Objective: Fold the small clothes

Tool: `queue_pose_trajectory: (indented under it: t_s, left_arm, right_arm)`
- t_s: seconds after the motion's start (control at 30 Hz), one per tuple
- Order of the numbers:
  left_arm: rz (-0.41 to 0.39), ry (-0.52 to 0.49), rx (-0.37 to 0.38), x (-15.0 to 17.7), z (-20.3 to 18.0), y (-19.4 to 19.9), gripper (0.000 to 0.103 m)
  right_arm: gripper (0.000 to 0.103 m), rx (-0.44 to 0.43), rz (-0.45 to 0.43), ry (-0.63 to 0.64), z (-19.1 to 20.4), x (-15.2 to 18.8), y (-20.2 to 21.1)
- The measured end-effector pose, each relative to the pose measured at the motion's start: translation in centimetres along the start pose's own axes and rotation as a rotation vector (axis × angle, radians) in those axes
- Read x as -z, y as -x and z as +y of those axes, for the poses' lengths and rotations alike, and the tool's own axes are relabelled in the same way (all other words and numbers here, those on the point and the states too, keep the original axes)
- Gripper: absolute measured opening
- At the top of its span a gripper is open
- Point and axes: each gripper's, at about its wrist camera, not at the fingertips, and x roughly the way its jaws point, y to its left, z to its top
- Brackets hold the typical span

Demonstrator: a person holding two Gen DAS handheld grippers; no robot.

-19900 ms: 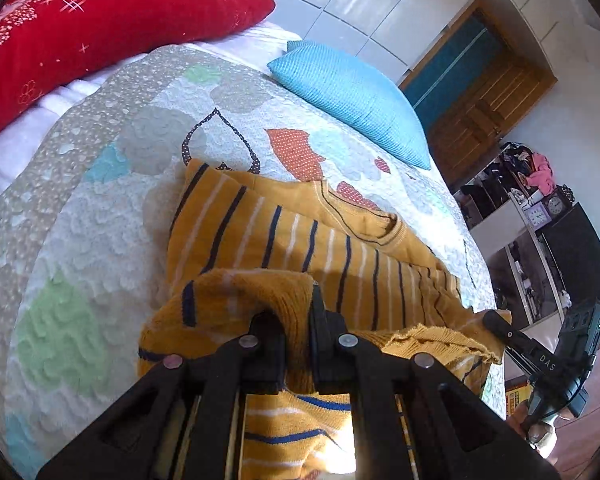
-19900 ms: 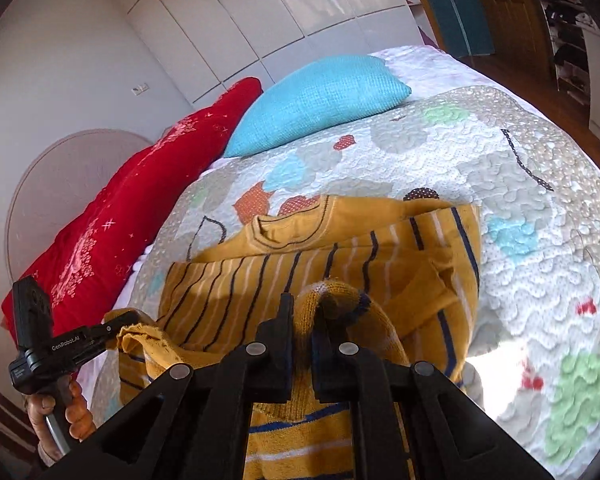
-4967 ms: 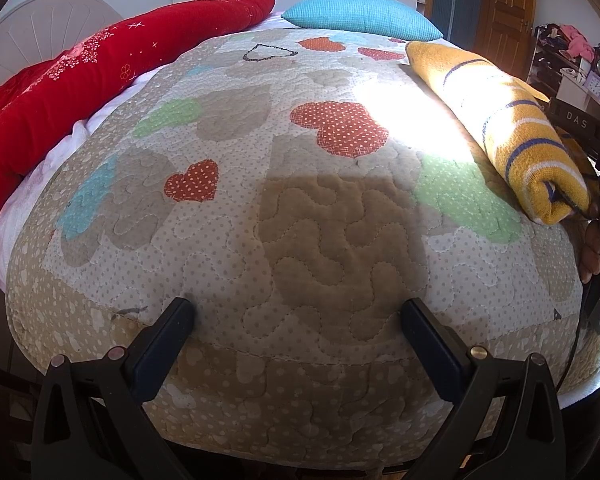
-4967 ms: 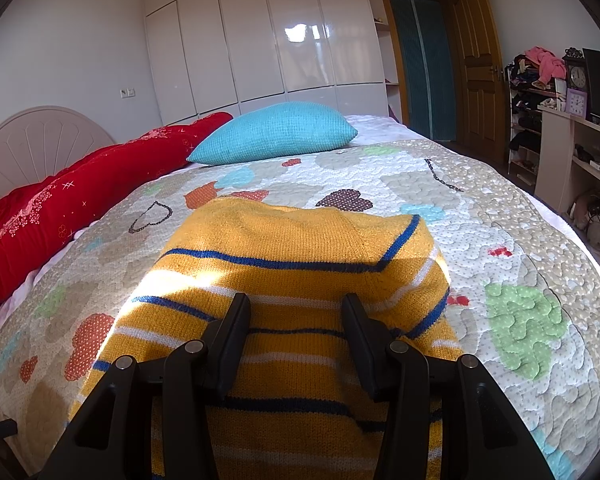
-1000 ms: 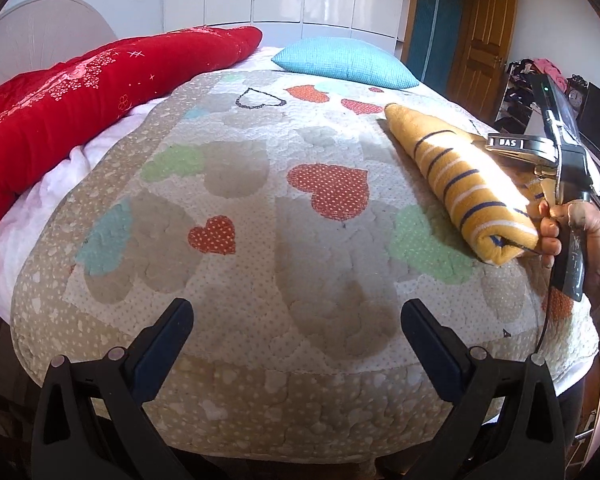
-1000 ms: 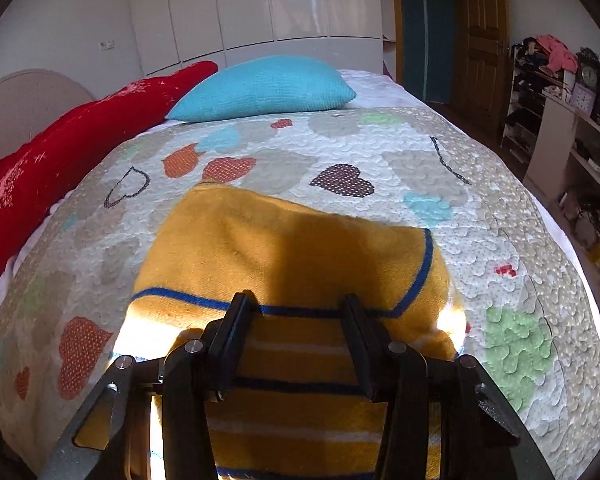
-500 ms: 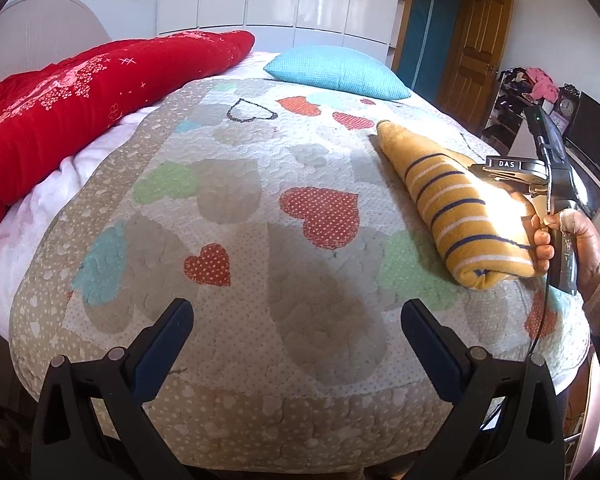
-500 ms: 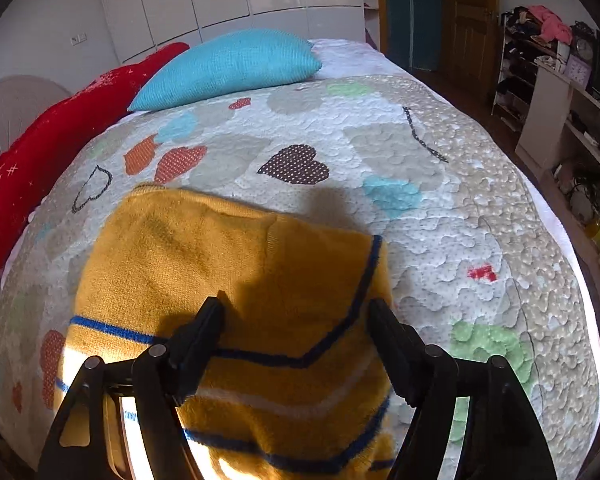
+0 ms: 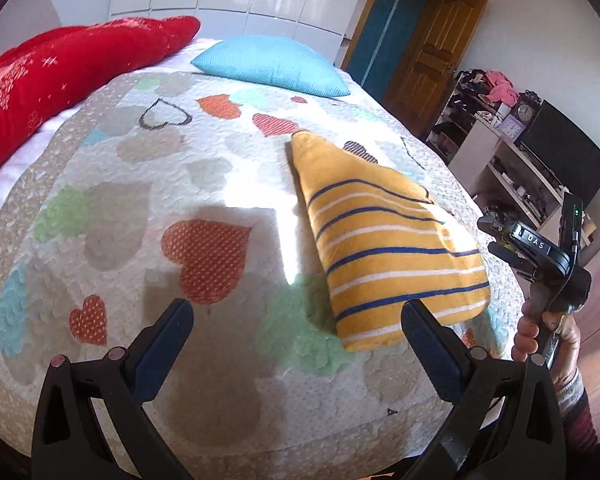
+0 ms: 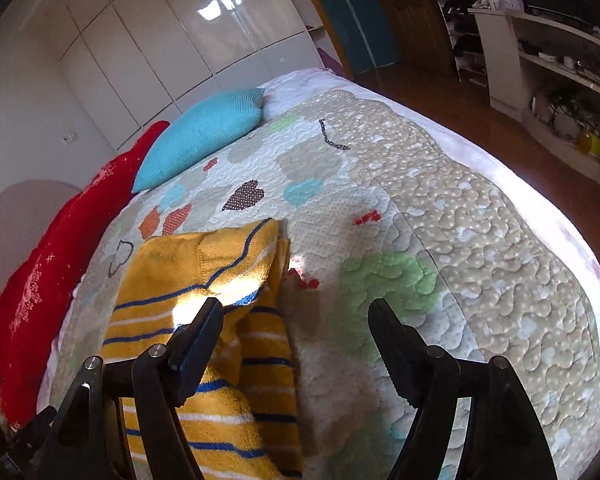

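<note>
The yellow striped sweater [image 9: 384, 236] lies folded on the bed's quilt [image 9: 148, 184], well short of the blue pillow [image 9: 272, 65]. The left gripper [image 9: 296, 330] and right gripper [image 10: 294, 328] both hang with jaws wide apart, holding nothing, probably because the fold looks finished; its far edge is hard to judge.

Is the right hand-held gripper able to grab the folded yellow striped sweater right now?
Probably yes: the right hand-held gripper is open, and the folded yellow striped sweater lies right beside its left finger, with nothing between.
</note>
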Motion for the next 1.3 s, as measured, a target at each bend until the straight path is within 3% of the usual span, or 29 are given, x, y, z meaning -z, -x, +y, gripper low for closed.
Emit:
queue_pose_trajectory:
  t_s: [0.13, 0.23, 0.43, 0.53, 0.57, 0.6, 0.63, 0.67, 0.73, 0.8, 0.87, 0.97, 1.0, 1.03, 1.07, 1.17, 1.23, 1.3]
  left_arm:
    - [-0.019, -0.071, -0.018, -0.9, -1.8, -1.6, 0.103]
    - [0.001, -0.023, 0.006, -2.5, -0.7, -4.3, 0.103]
    - [0.174, 0.110, 0.284, -5.9, 1.0, -11.9, 0.103]
    - [0.252, 0.167, 0.364, -6.6, 0.3, -15.2, 0.103]
    - [0.290, 0.180, 0.361, -6.5, -0.2, -16.4, 0.103]
    - [0.315, 0.184, 0.348, -6.2, -0.5, -17.2, 0.101]
    - [0.310, 0.183, 0.345, -6.3, -0.9, -17.5, 0.088]
    - [0.306, 0.178, 0.364, -6.6, -1.3, -17.4, 0.072]
    - [0.306, 0.160, 0.354, -7.9, -2.1, -16.5, 0.062]
    - [0.277, 0.104, 0.363, -9.5, -3.0, -15.0, 0.060]
    - [0.264, 0.081, 0.355, -10.6, -3.5, -14.6, 0.060]
    - [0.291, 0.105, 0.268, -9.9, -2.7, -16.6, 0.074]
    - [0.313, 0.118, 0.238, -9.1, -2.2, -17.6, 0.078]
    - [0.312, 0.148, 0.233, -8.3, -1.4, -18.2, 0.088]
    - [0.297, 0.189, 0.257, -7.6, -0.2, -17.9, 0.091]
    - [0.262, 0.233, 0.251, -7.0, 0.8, -15.8, 0.091]
    - [0.196, 0.202, 0.211, -7.1, 0.5, -13.2, 0.090]
    - [0.111, 0.149, 0.157, -7.2, -0.1, -10.2, 0.090]
  right_arm:
    - [0.082, -0.035, 0.034, -0.024, -1.0, 1.2, -0.5]
    - [0.083, -0.082, 0.075, -0.079, -2.1, 1.8, -2.4]
    - [0.085, -0.192, 0.101, -0.136, -1.9, 1.2, -5.8]
    - [0.085, -0.218, 0.115, -0.133, -0.7, 0.1, -7.9]
    - [0.082, -0.224, 0.120, -0.132, -0.4, -0.3, -8.7]
    - [0.069, -0.243, 0.131, -0.138, -0.1, -0.7, -9.4]
    - [0.057, -0.286, 0.157, -0.153, 0.0, -1.0, -10.1]
    - [0.036, -0.352, 0.193, -0.184, 0.1, -1.3, -11.0]
    - [0.034, -0.383, 0.216, -0.209, 0.7, -2.0, -11.0]
    - [0.032, -0.400, 0.193, -0.136, 2.0, -3.2, -9.9]
    - [0.032, -0.378, 0.151, -0.079, 2.8, -3.9, -8.8]
    - [0.035, -0.218, 0.105, -0.010, 2.7, -3.9, -8.9]
    - [0.044, -0.144, 0.120, 0.000, 2.2, -3.4, -9.5]
    - [0.050, -0.083, 0.145, 0.010, 1.6, -2.9, -10.2]
    - [0.051, -0.042, 0.160, 0.015, 0.8, -2.3, -10.5]
    - [0.050, -0.002, 0.134, 0.043, 0.0, -1.3, -8.9]
    - [0.050, 0.040, 0.089, 0.072, 0.3, -1.1, -6.8]
    - [0.050, 0.022, 0.022, 0.093, 1.0, -1.3, -4.2]
